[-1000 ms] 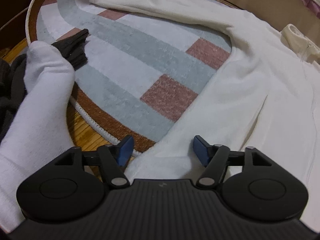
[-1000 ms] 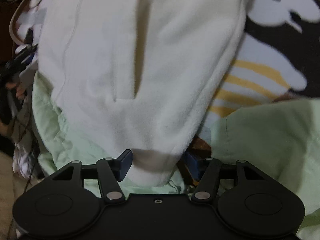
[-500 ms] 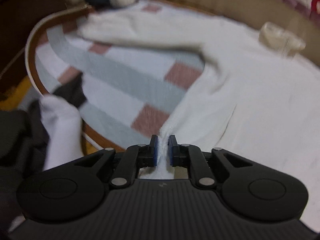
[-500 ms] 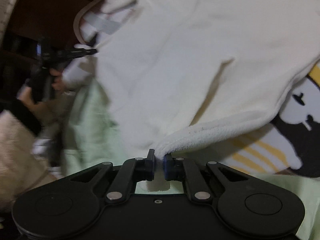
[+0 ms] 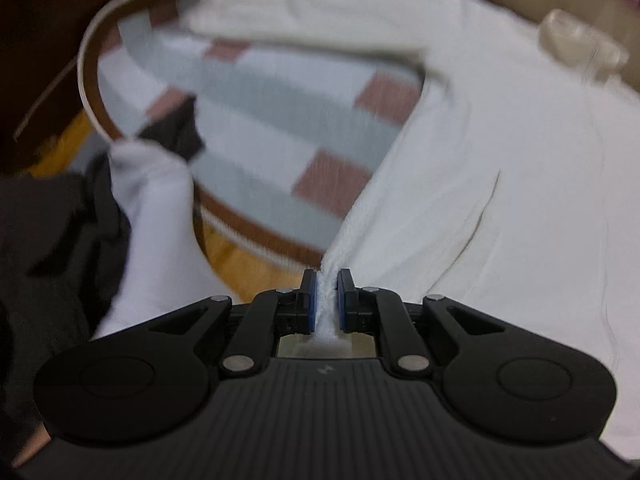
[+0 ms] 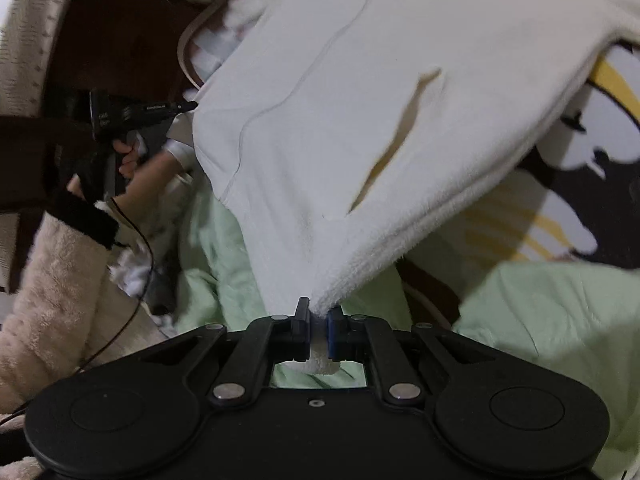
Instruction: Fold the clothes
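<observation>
A cream fleece garment lies spread over a round rug, one long sleeve stretched across the far side. My left gripper is shut on a bottom corner of it, the fleece bunched between the blue pads. In the right wrist view the same cream garment hangs taut, with a pocket slit showing. My right gripper is shut on its other bottom corner. The other hand with the left gripper's handle shows at the garment's left edge.
The rug has grey, white and pink blocks and a brown rim on a wooden floor. A white-socked foot and dark clothing lie at left. A pale green blanket and a dark patterned cloth lie under the garment.
Both grippers went from open around the garment's corners to shut on them, then rose, lifting the bottom edge off the rug and the green blanket.
</observation>
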`<action>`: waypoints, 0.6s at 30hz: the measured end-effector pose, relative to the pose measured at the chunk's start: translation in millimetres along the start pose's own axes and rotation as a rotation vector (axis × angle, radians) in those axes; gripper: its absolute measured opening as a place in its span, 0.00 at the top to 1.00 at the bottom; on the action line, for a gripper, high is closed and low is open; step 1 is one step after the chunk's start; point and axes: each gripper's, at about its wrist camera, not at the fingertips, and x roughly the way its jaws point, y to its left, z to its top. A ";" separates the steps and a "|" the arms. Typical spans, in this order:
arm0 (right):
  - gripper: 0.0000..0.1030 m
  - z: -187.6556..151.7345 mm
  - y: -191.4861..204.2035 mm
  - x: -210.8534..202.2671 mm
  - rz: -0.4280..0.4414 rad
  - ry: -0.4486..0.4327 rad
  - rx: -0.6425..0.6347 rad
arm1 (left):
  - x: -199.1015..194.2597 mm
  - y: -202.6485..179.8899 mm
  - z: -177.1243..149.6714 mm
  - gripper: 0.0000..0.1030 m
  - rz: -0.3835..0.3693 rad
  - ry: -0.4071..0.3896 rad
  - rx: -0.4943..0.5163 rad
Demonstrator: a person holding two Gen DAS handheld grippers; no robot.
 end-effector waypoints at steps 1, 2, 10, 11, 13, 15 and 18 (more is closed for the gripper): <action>0.90 0.4 3.2 4.6 -0.021 0.016 -0.015 | 0.9 0.7 -0.9 0.91 -0.003 0.002 -0.008; 0.90 0.6 5.7 6.0 -0.021 0.021 -0.025 | -0.6 1.7 -0.1 0.91 -0.002 -0.002 -0.008; 0.90 -4.5 9.2 41.8 -0.139 0.140 -0.092 | 36.9 -19.3 -17.2 0.89 0.095 0.073 0.103; 0.90 -4.9 5.8 46.2 -0.170 0.159 -0.107 | 46.1 -24.0 -22.6 0.83 0.120 0.083 0.113; 0.87 -5.1 13.1 64.1 -0.235 0.180 -0.159 | 60.1 -34.4 -32.5 0.79 0.179 0.099 0.147; 0.78 -6.7 25.7 76.2 -0.303 0.209 -0.214 | 59.2 -49.0 -33.5 0.76 0.237 0.094 0.216; 0.64 -9.5 44.6 85.1 -0.324 0.262 -0.308 | 38.2 -70.1 -24.7 0.66 0.258 0.033 0.314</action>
